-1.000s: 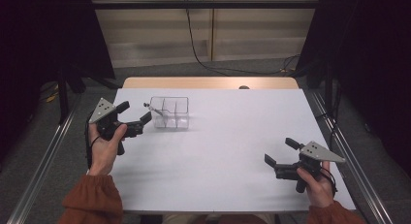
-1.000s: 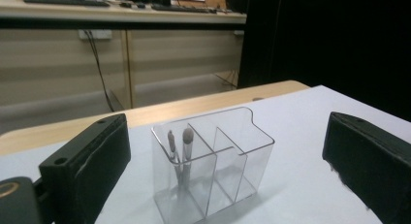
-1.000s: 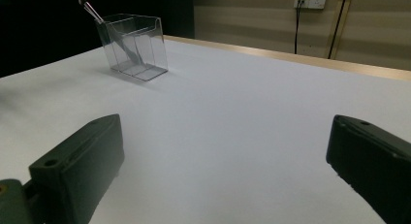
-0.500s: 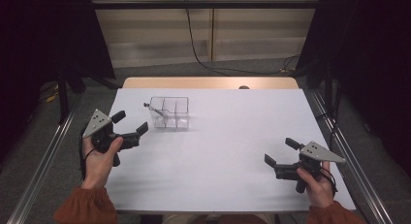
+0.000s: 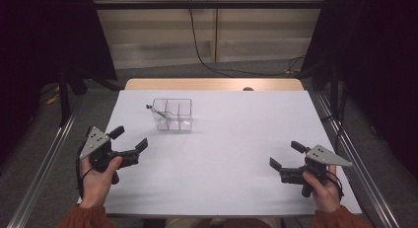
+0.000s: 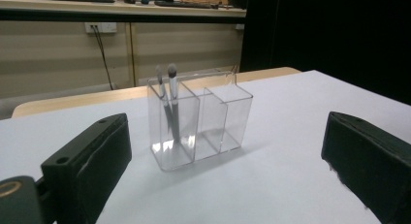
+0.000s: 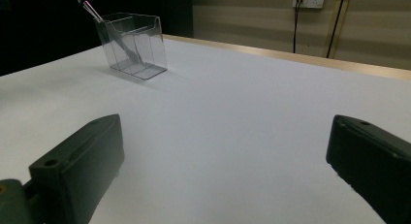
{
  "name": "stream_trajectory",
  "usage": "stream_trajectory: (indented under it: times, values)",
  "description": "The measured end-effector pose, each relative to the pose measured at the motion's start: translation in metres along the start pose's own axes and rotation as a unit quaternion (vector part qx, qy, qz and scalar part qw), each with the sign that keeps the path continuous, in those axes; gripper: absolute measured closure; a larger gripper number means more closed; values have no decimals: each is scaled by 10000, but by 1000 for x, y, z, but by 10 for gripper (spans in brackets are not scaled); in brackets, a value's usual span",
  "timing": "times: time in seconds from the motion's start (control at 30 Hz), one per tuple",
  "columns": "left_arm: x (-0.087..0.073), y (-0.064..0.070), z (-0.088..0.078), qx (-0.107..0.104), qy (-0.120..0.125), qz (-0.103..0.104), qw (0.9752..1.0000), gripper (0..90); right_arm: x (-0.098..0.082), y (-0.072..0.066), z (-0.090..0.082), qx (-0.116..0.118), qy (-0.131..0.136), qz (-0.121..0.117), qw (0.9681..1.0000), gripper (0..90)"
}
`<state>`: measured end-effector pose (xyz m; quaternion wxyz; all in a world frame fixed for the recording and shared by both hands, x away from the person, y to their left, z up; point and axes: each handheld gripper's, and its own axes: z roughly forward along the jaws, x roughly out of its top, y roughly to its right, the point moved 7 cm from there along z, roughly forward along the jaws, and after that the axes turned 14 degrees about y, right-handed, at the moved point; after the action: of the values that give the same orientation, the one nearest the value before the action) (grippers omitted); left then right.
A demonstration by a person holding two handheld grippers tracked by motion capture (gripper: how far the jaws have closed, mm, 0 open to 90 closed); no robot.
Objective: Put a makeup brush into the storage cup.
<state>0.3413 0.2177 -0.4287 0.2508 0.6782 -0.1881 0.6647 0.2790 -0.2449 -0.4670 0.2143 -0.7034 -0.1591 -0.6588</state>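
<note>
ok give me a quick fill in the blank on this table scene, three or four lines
1. The clear organiser is divided into ____ compartments.
2. The two brushes stand together in an ____ compartment of it.
3. Both the left tool and the right tool have their jaws ____.
4. The organiser sits nearer the ____ tool.

Missing words: three; end; open; left

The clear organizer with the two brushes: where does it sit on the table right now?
In the high view the clear organizer stands upright on the white table, left of centre toward the far edge, ahead of the left claw and untouched by it.
</note>
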Motion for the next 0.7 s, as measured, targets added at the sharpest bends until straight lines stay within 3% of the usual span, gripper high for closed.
stream_trajectory:
  times: [0.23,0.4,0.7]
  values:
    - [-10,5,-11,-105,-81,-7,9999,31,0,0,-3,-31,13,3,10000,0]
    - [-19,6,-22,-45,-83,-113,9999,30,1,1,-7,-83,35,1,10000,0]
    - [-21,14,-37,37,-50,18,10000,30,1,4,-12,-162,46,23,9999,0]
